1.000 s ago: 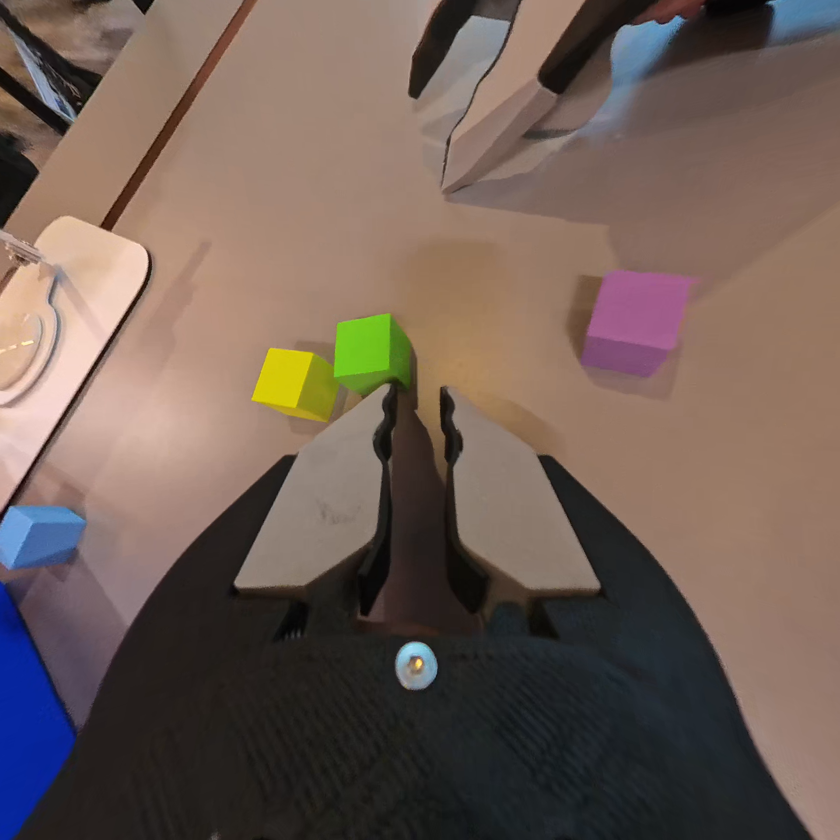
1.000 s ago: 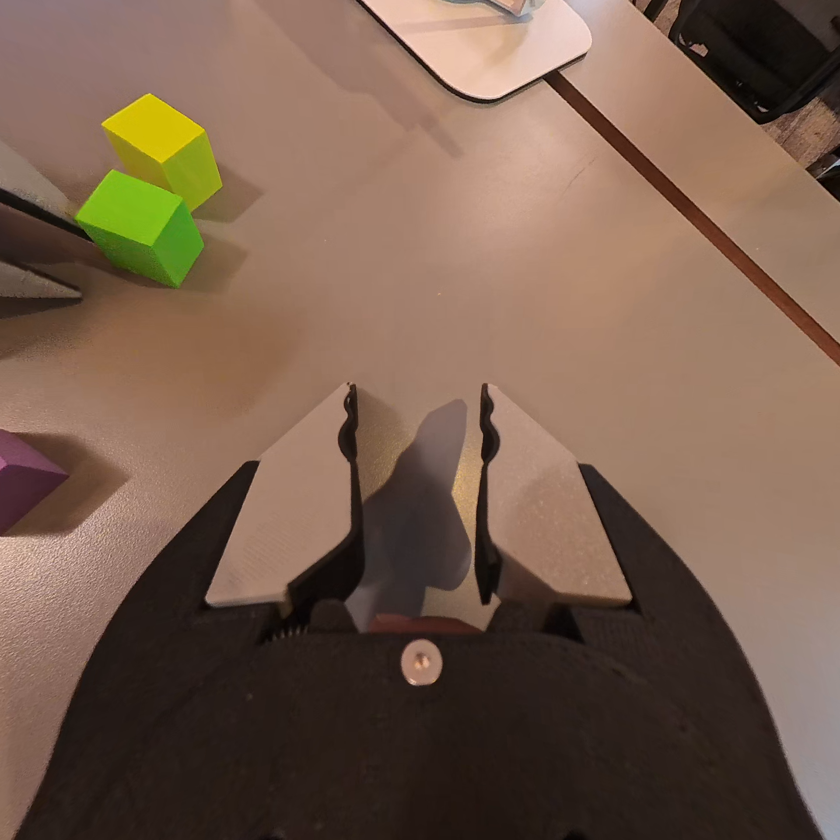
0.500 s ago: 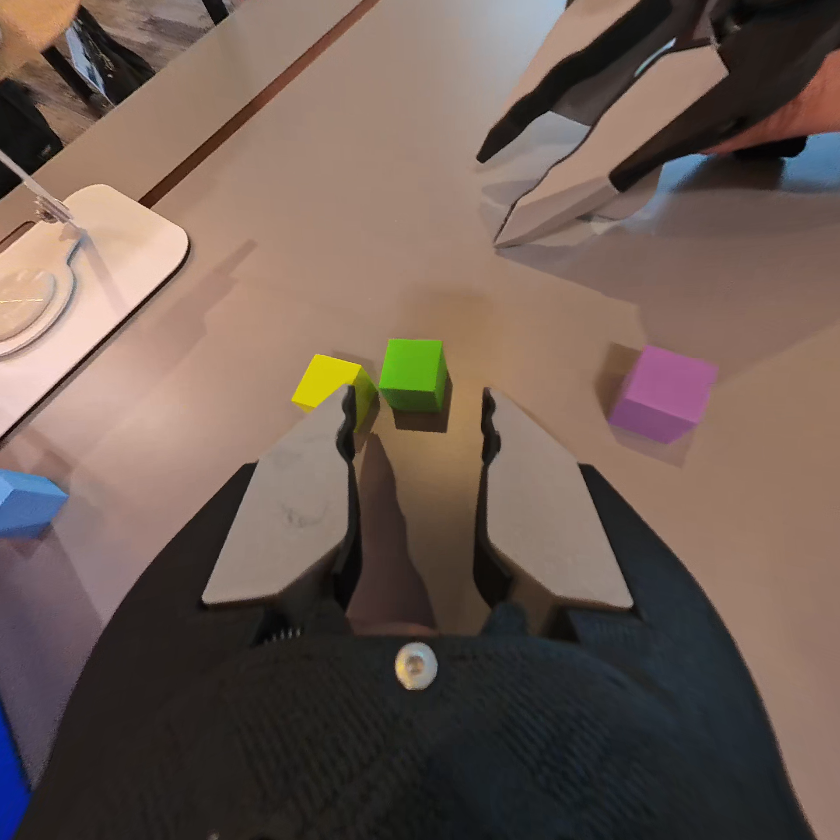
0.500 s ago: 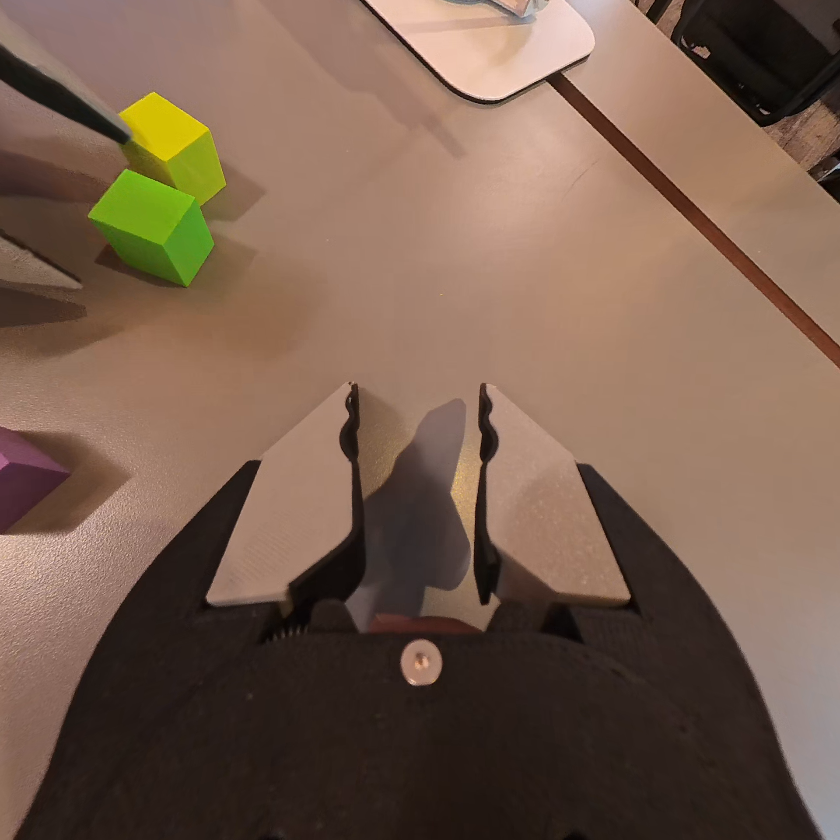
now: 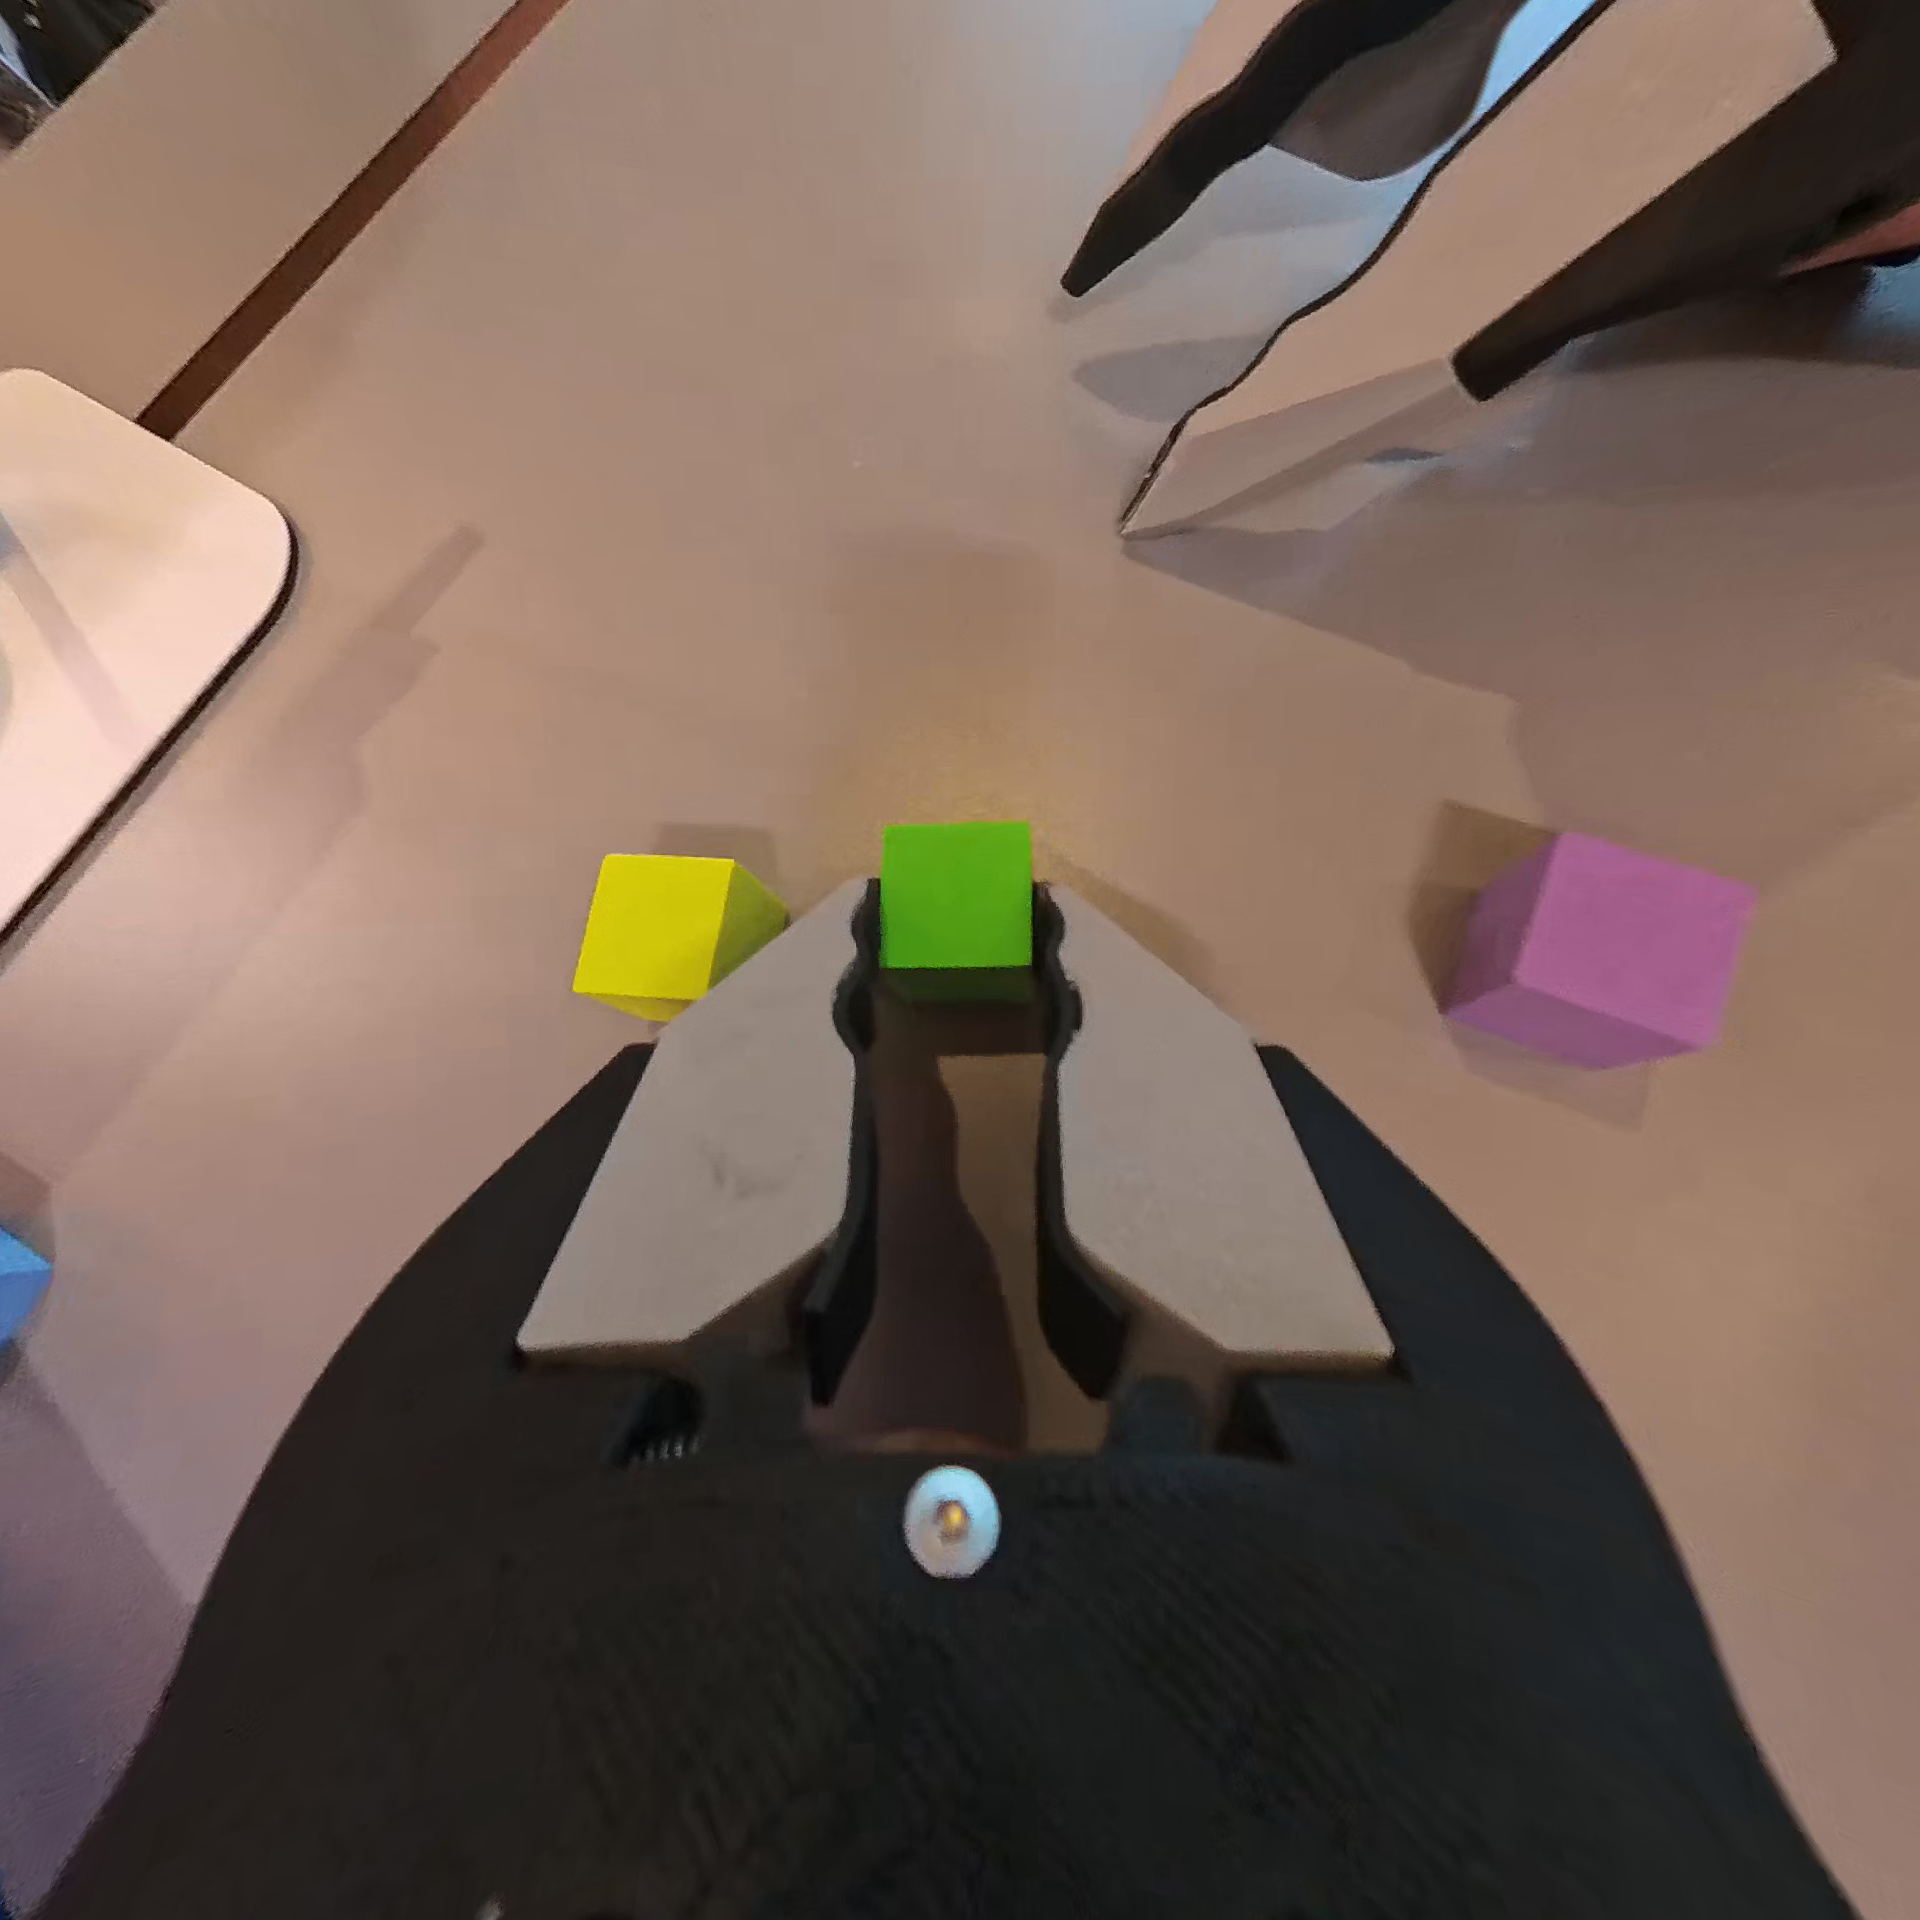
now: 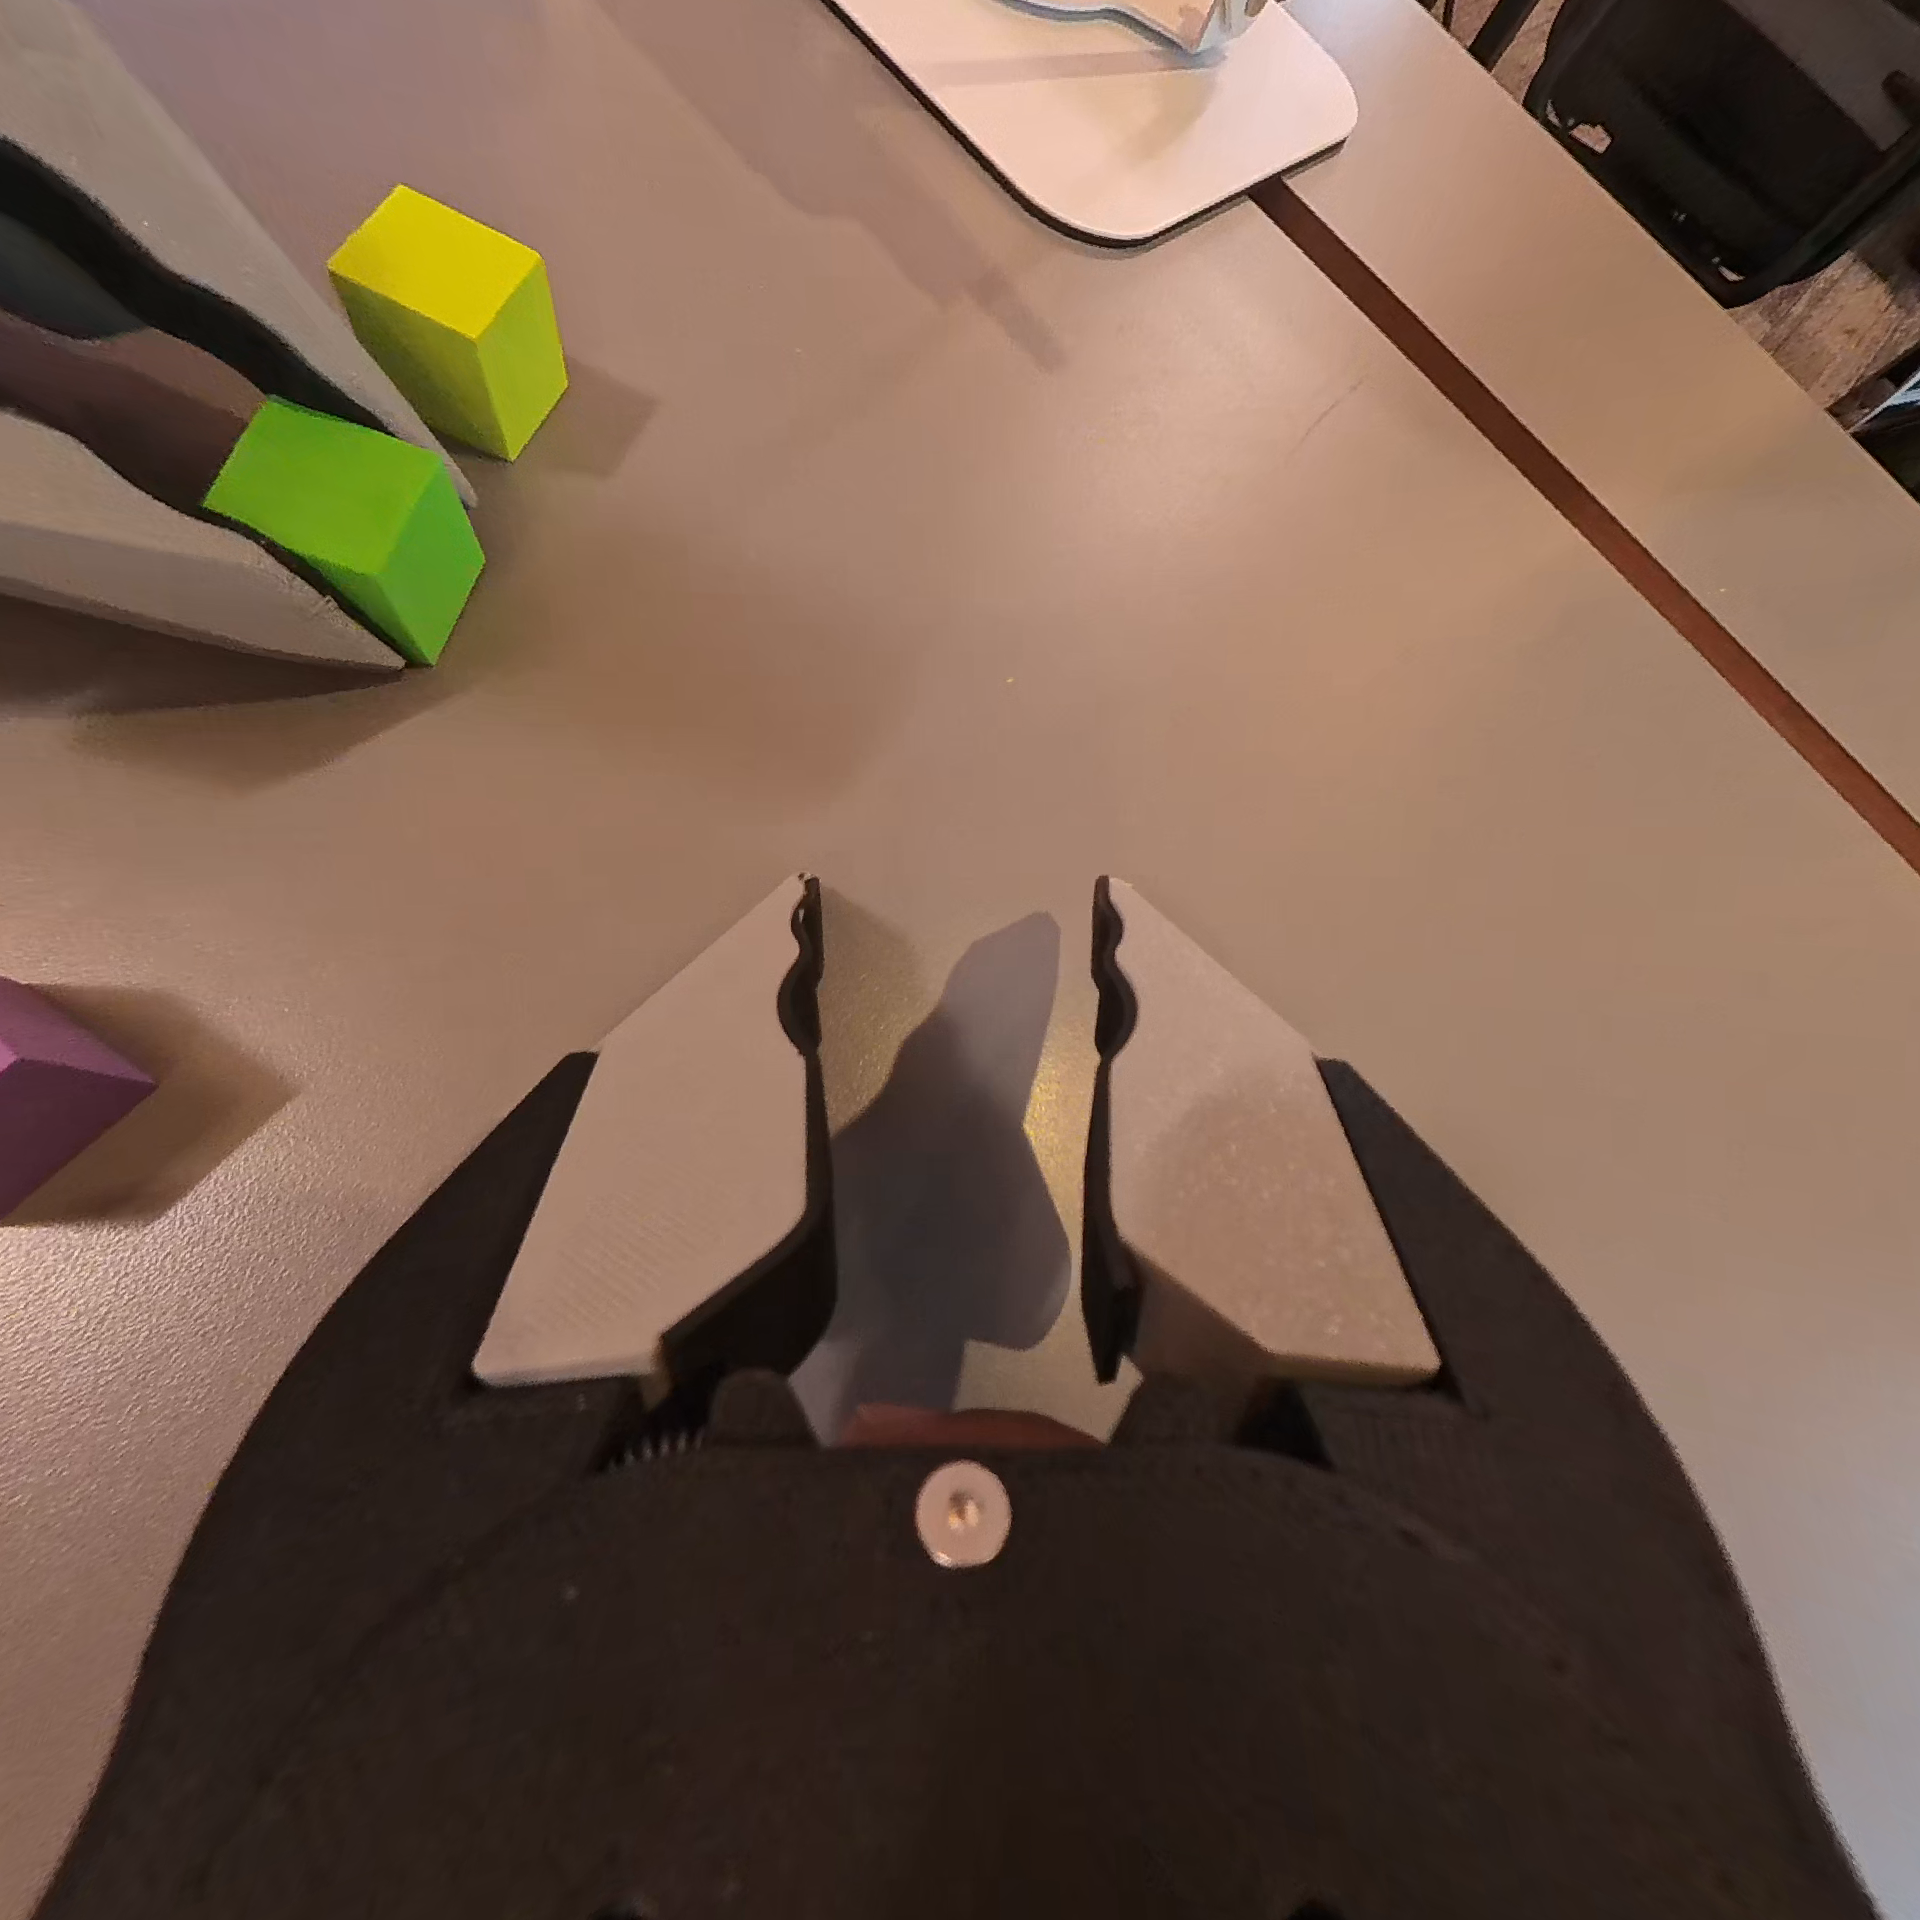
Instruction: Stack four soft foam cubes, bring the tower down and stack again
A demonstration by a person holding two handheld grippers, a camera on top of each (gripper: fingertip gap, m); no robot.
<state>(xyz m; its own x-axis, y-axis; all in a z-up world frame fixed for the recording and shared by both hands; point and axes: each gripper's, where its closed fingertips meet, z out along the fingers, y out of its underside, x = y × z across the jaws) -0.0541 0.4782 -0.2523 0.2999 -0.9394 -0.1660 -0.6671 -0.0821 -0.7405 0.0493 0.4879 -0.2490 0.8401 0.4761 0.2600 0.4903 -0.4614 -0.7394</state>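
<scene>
Matt foam green cube (image 5: pixel 956 894), matt smooth table (image 6: pixel 1039 623), ribbed black plastic gripper body (image 6: pixel 935 1714)

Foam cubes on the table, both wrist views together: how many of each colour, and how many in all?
Green cube: 1, between the left claw's fingers
Yellow cube: 1
Purple cube: 1
Blue cube: 1, only a corner shows at the left wrist view's edge
Total: 4 cubes, none stacked
</scene>
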